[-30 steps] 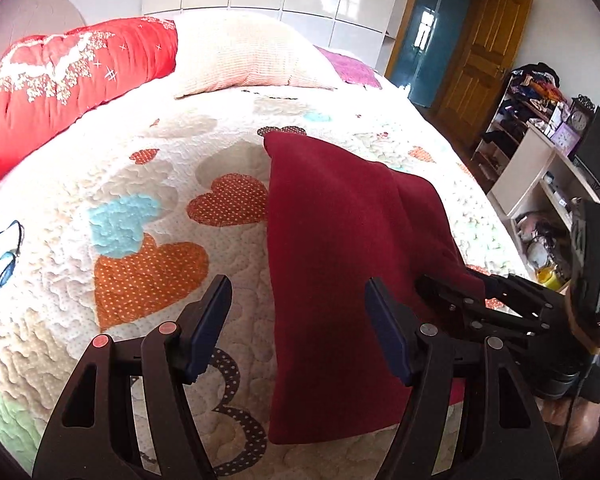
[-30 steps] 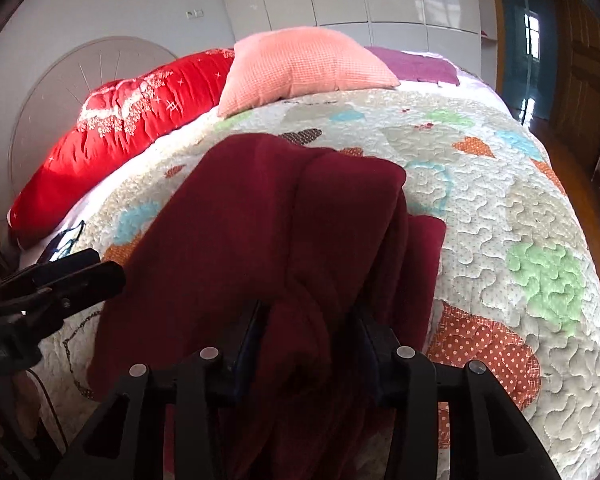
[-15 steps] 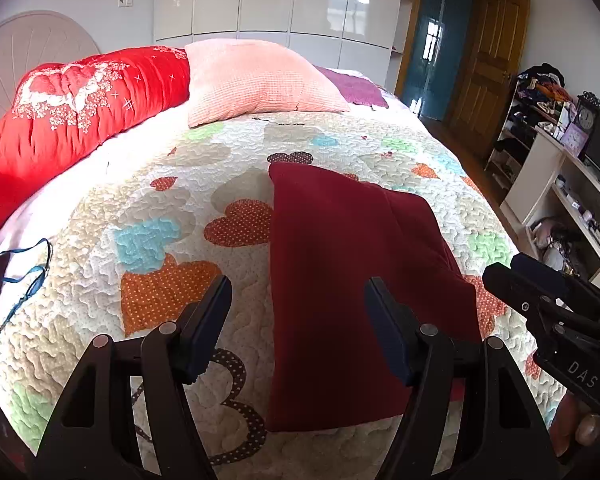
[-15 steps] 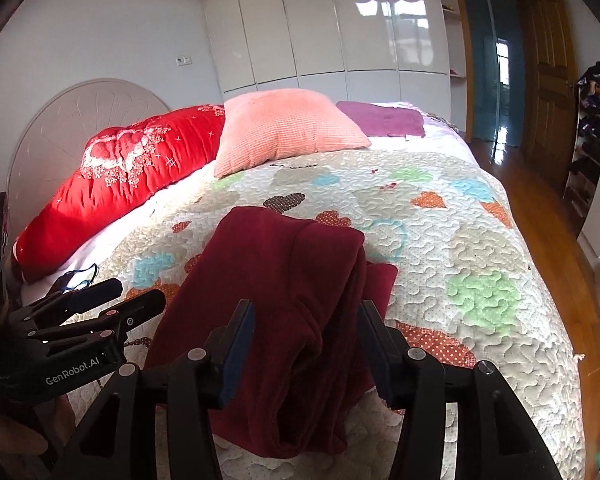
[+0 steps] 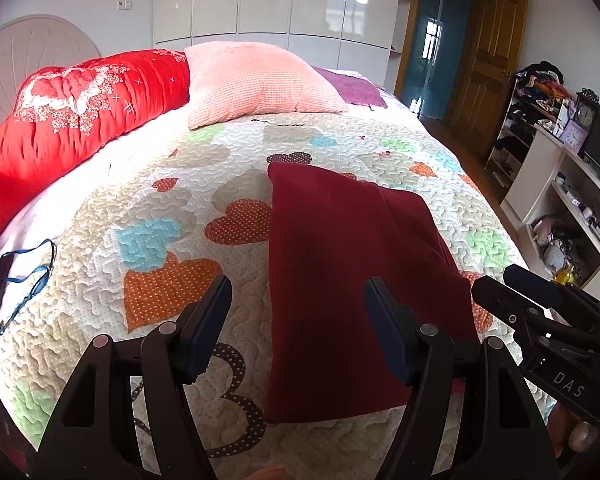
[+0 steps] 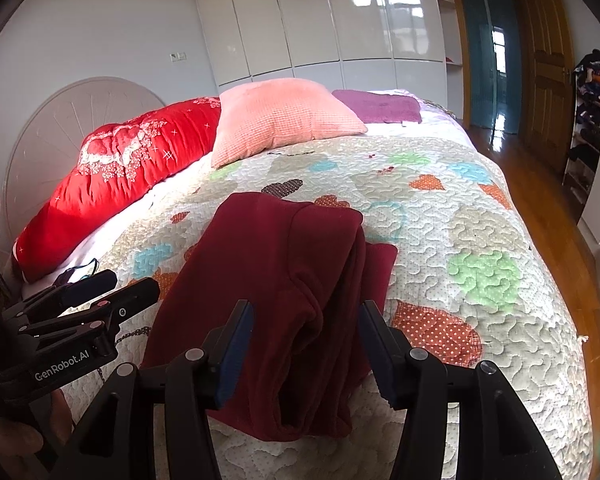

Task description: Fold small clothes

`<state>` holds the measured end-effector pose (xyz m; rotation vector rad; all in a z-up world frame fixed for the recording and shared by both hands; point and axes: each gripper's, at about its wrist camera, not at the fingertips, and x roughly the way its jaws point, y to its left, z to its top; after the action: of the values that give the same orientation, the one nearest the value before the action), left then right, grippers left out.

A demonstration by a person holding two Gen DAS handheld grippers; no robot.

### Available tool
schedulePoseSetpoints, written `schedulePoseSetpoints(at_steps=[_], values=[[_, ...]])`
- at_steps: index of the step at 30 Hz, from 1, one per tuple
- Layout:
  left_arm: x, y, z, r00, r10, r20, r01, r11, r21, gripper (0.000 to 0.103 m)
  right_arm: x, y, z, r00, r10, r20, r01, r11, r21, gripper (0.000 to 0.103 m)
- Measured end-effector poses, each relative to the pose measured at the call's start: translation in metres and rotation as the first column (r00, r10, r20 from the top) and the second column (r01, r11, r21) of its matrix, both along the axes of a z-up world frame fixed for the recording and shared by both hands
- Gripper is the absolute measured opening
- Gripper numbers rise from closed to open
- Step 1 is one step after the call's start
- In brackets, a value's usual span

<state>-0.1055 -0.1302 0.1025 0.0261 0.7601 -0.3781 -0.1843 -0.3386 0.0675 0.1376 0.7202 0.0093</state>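
Now a dark red garment [image 5: 340, 280] lies on the quilted bedspread [image 5: 172, 216], near the front edge of the bed. It is folded into a long narrow shape. Its left edge is straight and smooth. On the right side the layers are stacked and a little uneven, and in the right wrist view [image 6: 284, 292] a thick fold runs along it, with a lower layer showing out at the right. The cloth looks soft, like fleece.

The left gripper [image 5: 298, 328] hangs above the near part of the garment with its jaws wide apart. It holds nothing and touches nothing. The right gripper [image 6: 306, 352] is also spread wide and empty; the thick fold lies between its fingers in the picture, but below them.

On the body of the left gripper, seen from the right wrist view [image 6: 72, 332], the writing "GenRobot.AI" can be read. On the right gripper, seen from the left wrist view [image 5: 548, 320], the letters "DAS" can be read.

Behind the garment are a pink pillow [image 5: 256, 80] and a red quilt [image 5: 76, 120] with white flowers.
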Motion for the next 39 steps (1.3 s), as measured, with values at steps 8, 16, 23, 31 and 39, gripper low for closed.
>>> schedulePoseSetpoints(at_steps=[8, 16, 23, 31, 39], values=[[-0.002, 0.0, 0.002, 1.0, -0.004, 0.014, 0.004, 1.0, -0.014, 0.069, 0.002, 0.002, -0.003, 1.0, 0.016, -0.007, -0.016, 1.0, 0.008, 0.057], [-0.002, -0.003, -0.002, 1.0, -0.001, 0.017, 0.001, 1.0, 0.01, 0.069, 0.003, 0.002, -0.006, 1.0, 0.011, -0.014, -0.011, 1.0, 0.019, 0.059], [-0.004, -0.007, -0.003, 1.0, -0.011, 0.017, 0.011, 1.0, 0.021, 0.069, 0.005, 0.003, -0.005, 1.0, 0.021, -0.015, -0.021, 1.0, 0.022, 0.059], [-0.004, -0.008, -0.003, 1.0, -0.014, 0.02, 0.013, 1.0, 0.027, 0.069, 0.009, 0.004, -0.006, 0.999, 0.029, -0.024, -0.029, 0.999, 0.024, 0.059], [-0.004, -0.011, -0.007, 1.0, -0.021, 0.017, 0.021, 0.999, 0.035, 0.069, 0.008, 0.002, -0.007, 0.999, 0.028, -0.021, -0.028, 0.999, 0.035, 0.06]])
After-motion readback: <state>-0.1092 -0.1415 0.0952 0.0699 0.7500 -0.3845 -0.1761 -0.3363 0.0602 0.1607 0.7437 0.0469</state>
